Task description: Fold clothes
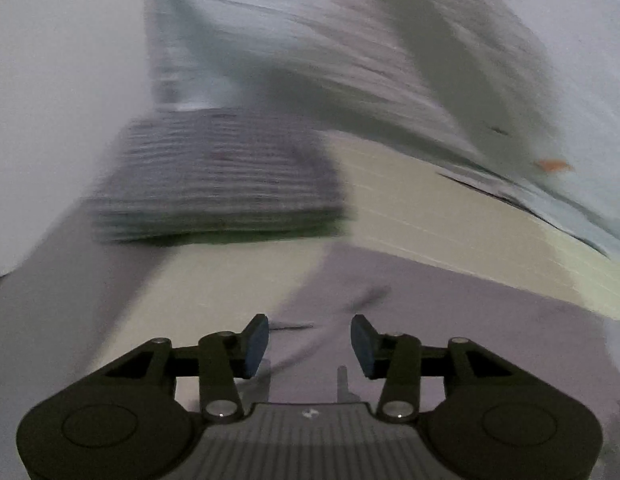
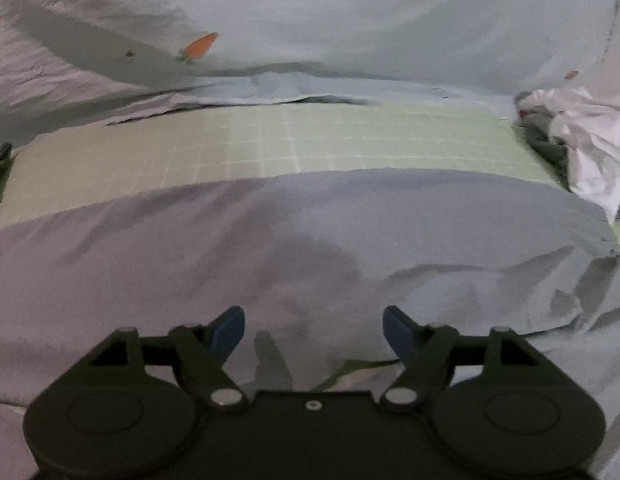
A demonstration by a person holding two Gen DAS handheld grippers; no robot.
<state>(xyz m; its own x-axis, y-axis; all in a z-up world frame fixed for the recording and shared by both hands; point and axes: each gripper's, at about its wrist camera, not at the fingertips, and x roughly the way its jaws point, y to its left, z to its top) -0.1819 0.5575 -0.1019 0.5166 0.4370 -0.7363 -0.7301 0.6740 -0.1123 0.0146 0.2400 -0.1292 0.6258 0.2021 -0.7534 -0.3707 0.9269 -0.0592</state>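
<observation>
A pale grey-lilac garment (image 2: 294, 248) lies spread flat on a green checked sheet (image 2: 310, 140), filling the lower half of the right wrist view. My right gripper (image 2: 313, 330) is open and empty just above its near edge. In the blurred left wrist view the same garment (image 1: 430, 320) lies under my left gripper (image 1: 309, 344), which is open and empty. A folded striped grey garment (image 1: 218, 184) sits ahead on the left.
A light blue duvet with orange carrot prints (image 2: 310, 32) is bunched along the far side of the sheet. A crumpled white and dark pile of clothes (image 2: 582, 144) lies at the right. A pale wall (image 1: 62, 100) is on the left.
</observation>
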